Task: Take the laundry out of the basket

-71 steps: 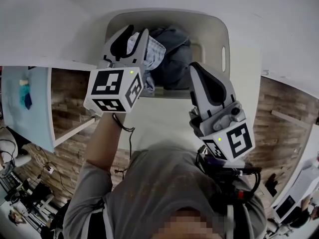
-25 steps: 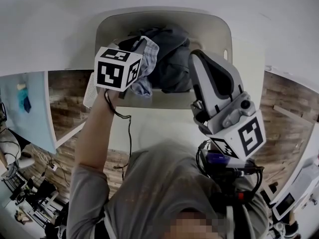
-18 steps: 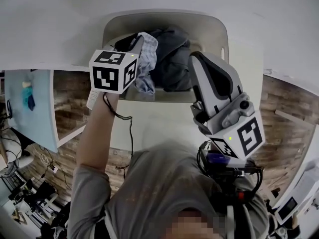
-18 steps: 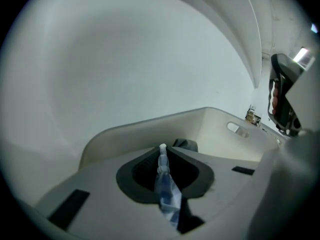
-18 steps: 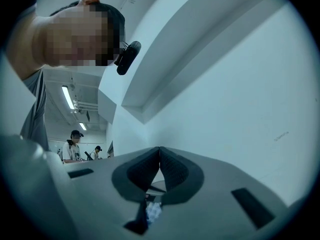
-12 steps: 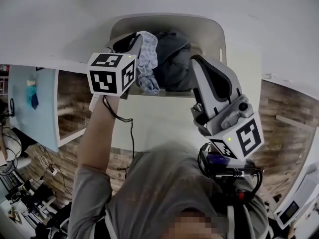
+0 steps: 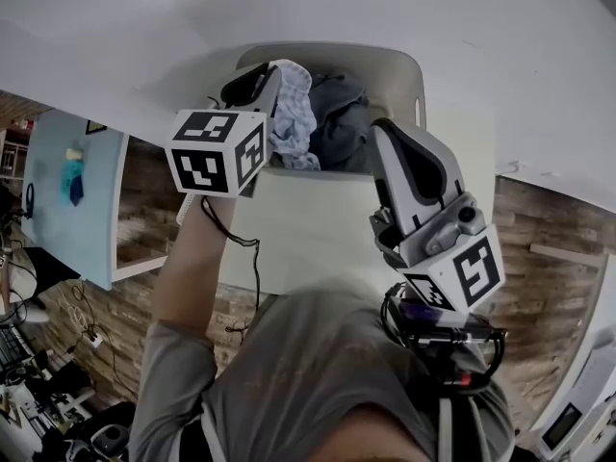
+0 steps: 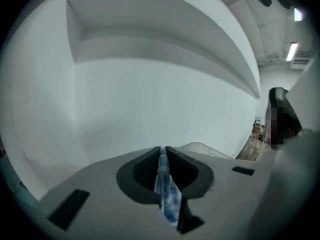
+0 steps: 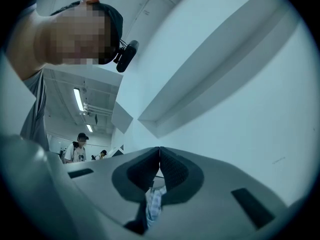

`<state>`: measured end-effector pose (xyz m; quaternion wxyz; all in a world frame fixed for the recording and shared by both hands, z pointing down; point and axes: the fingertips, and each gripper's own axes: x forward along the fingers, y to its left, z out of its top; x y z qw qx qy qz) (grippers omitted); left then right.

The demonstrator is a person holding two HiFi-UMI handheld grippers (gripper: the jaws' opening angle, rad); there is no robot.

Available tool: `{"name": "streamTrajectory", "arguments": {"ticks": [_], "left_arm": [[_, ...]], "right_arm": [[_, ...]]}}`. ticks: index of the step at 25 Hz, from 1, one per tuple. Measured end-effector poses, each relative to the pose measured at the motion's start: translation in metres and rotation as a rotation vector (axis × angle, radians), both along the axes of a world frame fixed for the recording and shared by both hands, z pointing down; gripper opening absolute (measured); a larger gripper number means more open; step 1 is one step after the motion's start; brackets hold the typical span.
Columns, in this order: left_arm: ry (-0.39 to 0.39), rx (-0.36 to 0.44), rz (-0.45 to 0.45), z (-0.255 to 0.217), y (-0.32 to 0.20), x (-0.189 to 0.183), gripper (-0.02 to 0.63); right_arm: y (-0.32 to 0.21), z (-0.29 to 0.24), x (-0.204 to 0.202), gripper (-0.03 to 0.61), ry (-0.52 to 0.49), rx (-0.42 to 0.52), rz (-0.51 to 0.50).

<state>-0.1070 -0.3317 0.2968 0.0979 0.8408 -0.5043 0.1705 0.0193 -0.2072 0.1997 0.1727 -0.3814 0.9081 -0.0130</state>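
1. Cloth [image 7: 292, 114]: a pale checked piece. A thin fold is pinched between the closed jaws of the left claw [image 7: 258, 73]. The rest drapes below and to the right of that claw, over the basket [image 7: 416, 75].
2. Handling, judged: light and limp. It should hold while the fold sits deep in the pads, but the hanging tail may swing or drag on the pile.
3. Dark clothes [image 7: 337, 123]: bunched in the basket, between the two claws. They look bulkier but soft. Best hold is a raised ridge of fabric, not a flat patch.
4. Right claw [image 7: 387, 128]: jaws together with nothing pinched, just right of the pile.
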Motion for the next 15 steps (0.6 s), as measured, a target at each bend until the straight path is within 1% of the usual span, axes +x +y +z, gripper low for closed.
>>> {"name": "streamTrajectory", "arguments": {"ticks": [9, 15], "left_arm": [[0.062, 0.157, -0.020, -0.082, 0.036, -0.002, 0.046], [0.081, 0.253, -0.037, -0.134, 0.058, -0.012, 0.046]], "right_arm": [[0.039, -0.021, 0.000, 0.008, -0.002, 0.056, -0.030], [0.053, -0.029, -0.004, 0.008, -0.014, 0.080, -0.055]]}}
